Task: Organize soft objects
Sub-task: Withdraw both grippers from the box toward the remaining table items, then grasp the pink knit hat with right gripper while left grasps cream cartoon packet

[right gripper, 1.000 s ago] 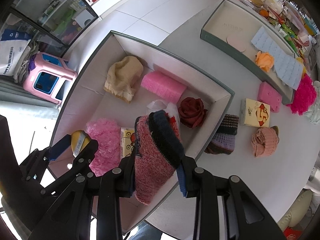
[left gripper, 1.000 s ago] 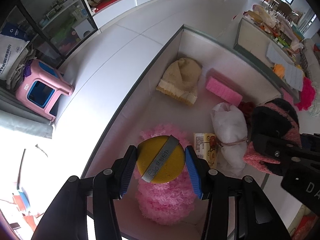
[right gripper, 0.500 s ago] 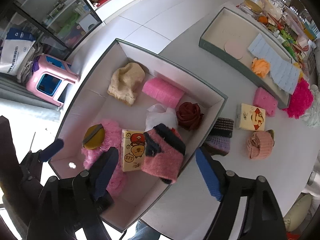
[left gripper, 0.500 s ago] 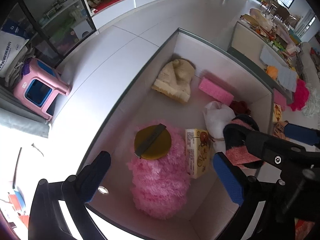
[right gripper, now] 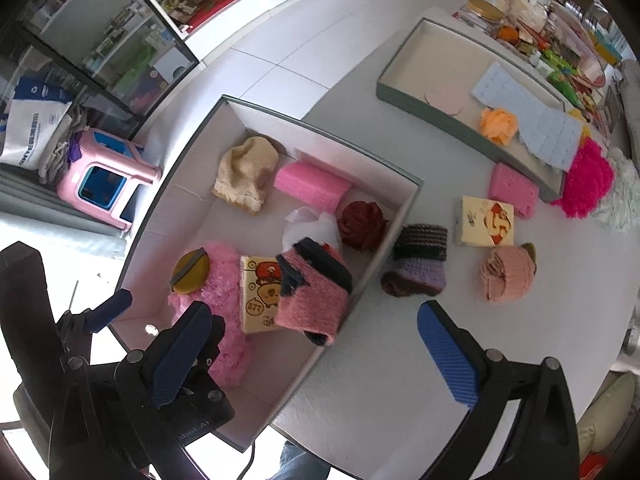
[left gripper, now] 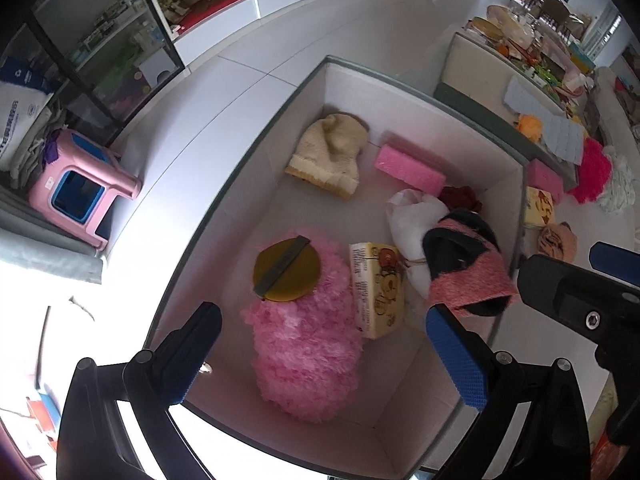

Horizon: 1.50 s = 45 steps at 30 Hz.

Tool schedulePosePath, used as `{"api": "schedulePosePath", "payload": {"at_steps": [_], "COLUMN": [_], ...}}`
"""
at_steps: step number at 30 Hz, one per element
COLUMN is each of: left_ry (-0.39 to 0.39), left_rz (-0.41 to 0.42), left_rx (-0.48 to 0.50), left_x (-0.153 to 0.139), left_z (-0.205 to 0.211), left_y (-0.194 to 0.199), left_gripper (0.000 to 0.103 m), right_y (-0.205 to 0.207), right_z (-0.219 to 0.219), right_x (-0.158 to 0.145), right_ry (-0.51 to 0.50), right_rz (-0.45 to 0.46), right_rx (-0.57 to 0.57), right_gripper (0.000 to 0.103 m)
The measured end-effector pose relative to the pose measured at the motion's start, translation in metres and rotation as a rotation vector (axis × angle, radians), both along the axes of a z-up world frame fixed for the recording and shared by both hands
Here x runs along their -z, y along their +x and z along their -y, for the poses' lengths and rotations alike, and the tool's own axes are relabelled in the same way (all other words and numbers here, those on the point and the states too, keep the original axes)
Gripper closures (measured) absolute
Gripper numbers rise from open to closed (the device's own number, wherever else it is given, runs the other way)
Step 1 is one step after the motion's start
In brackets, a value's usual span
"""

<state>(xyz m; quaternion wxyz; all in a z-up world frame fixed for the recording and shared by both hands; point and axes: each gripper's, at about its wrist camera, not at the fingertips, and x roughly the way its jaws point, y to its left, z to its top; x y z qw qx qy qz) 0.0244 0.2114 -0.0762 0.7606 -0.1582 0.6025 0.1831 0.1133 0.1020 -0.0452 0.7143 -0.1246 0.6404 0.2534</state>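
A white box with a grey rim (left gripper: 240, 168) (right gripper: 320, 124) holds the soft things. My left gripper (left gripper: 320, 312) hangs open above a pink fluffy ball (left gripper: 308, 352) with a yellow disc (left gripper: 286, 270) lying on top of it. My right gripper (right gripper: 316, 308) has its jaws opening, and nothing is pressed between them. Below it a pink-and-black knitted piece (right gripper: 312, 300) (left gripper: 468, 280) lies free in the box against the right wall. Beside it lie a yellow carton (left gripper: 376, 292), a white bag (left gripper: 412, 216), a pink sponge (left gripper: 410, 168), a cream hat (left gripper: 328, 152) and a red rose (right gripper: 362, 224).
On the table right of the box lie a striped knit (right gripper: 420, 264), a rolled pink cloth (right gripper: 508, 276), a yellow card box (right gripper: 486, 222), another pink sponge (right gripper: 512, 186) and a magenta pompom (right gripper: 588, 180). A second tray (right gripper: 440, 120) stands behind. A pink stool (right gripper: 106, 178) is on the floor.
Both grippers opened and rose. The left let go of the yellow disc onto the pink fluffy ball. The right released the pink-and-black knit, which now lies in the box.
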Motion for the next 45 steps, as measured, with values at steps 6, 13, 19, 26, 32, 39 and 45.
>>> {"api": "schedulePosePath", "payload": {"at_steps": [6, 13, 19, 26, 32, 39, 45], "left_ry": [-0.004, -0.023, -0.038, -0.092, -0.112, -0.108, -0.09], "left_rz": [0.016, 0.014, 0.048, 0.03, -0.03, -0.057, -0.072], "left_rx": [0.064, 0.176, 0.263, 0.286, 0.296, 0.271, 0.273], "left_x": [-0.009, -0.013, -0.02, -0.005, 0.016, 0.027, 0.035], "left_z": [0.03, 0.082, 0.127, 0.162, 0.179, 0.183, 0.19], "left_y": [0.011, 0.026, 0.031, 0.026, 0.017, 0.025, 0.047], "left_gripper": [0.0, 0.0, 0.0, 0.0, 0.0, 0.0, 0.0], "right_y": [0.006, 0.019, 0.032, 0.059, 0.085, 0.111, 0.122], "right_z": [0.037, 0.095, 0.145, 0.182, 0.184, 0.172, 0.17], "right_x": [-0.003, 0.004, 0.016, 0.042, 0.076, 0.111, 0.136], "right_ry": [0.011, 0.004, -0.018, -0.064, -0.09, -0.1, -0.09], "right_rz": [-0.002, -0.02, -0.035, -0.055, -0.076, -0.075, -0.128], "right_rx": [0.067, 0.183, 0.279, 0.351, 0.333, 0.299, 0.279], "right_gripper": [0.0, 0.0, 0.0, 0.0, 0.0, 0.0, 0.037]}}
